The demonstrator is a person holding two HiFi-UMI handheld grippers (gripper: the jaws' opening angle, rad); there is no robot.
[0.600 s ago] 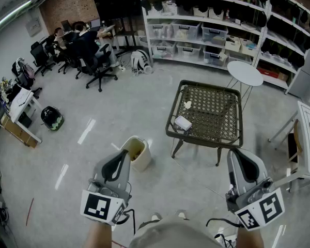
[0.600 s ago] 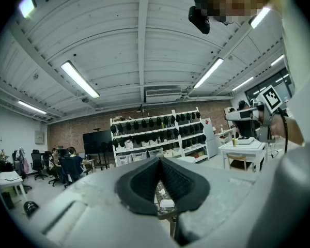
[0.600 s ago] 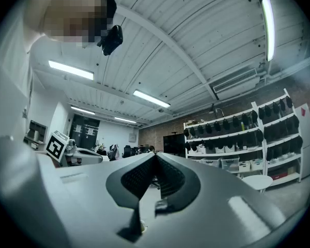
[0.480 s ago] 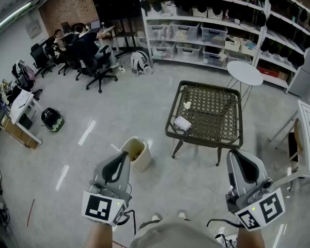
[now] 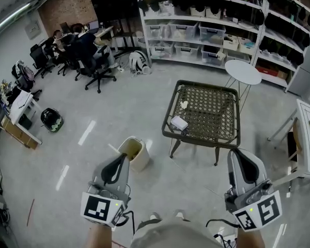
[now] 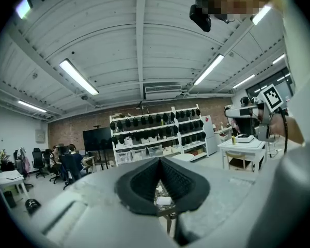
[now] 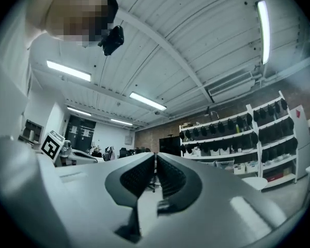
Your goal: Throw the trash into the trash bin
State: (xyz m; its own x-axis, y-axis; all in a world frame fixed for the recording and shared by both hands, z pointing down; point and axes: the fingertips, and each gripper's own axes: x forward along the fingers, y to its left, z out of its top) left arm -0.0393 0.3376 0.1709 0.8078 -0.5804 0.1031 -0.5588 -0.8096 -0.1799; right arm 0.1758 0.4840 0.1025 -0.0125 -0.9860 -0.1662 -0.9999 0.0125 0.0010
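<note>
Nothing has been picked up yet, so the trouble lies ahead. The wicker-topped desk (image 5: 213, 119) is well out in front of the person, and the open weave could snag a jaw tip or let a light scrap skid instead of lifting. The trash bin (image 5: 133, 153) stands low on the floor, near the desk's front left leg. Its mouth is narrow, so I'd guess something let go from high up could bounce off the rim or miss it.

The white boxy piece of trash (image 5: 179, 123) lies close to the desk's front left edge, and a clumsy nudge would likely tip it over the side. The smaller crumpled scrap (image 5: 184, 105) sits further in on the weave and looks light enough to slip from a poor pinch.

The left gripper (image 5: 124, 158) and the right gripper (image 5: 237, 154) are both held low, close to the person. The jaws of each are closed together and hold nothing. They would need to open before reaching, or they will only push the trash about.

The room is big and workshop-like, with a pale, glossy floor (image 5: 119, 102) that shows streaks of light. Long white shelving (image 5: 206, 30) loaded with bins and dark gear runs along the back. People sit on office chairs (image 5: 85, 48) at the far left. A small round white table (image 5: 242, 72) stands behind the desk.
</note>
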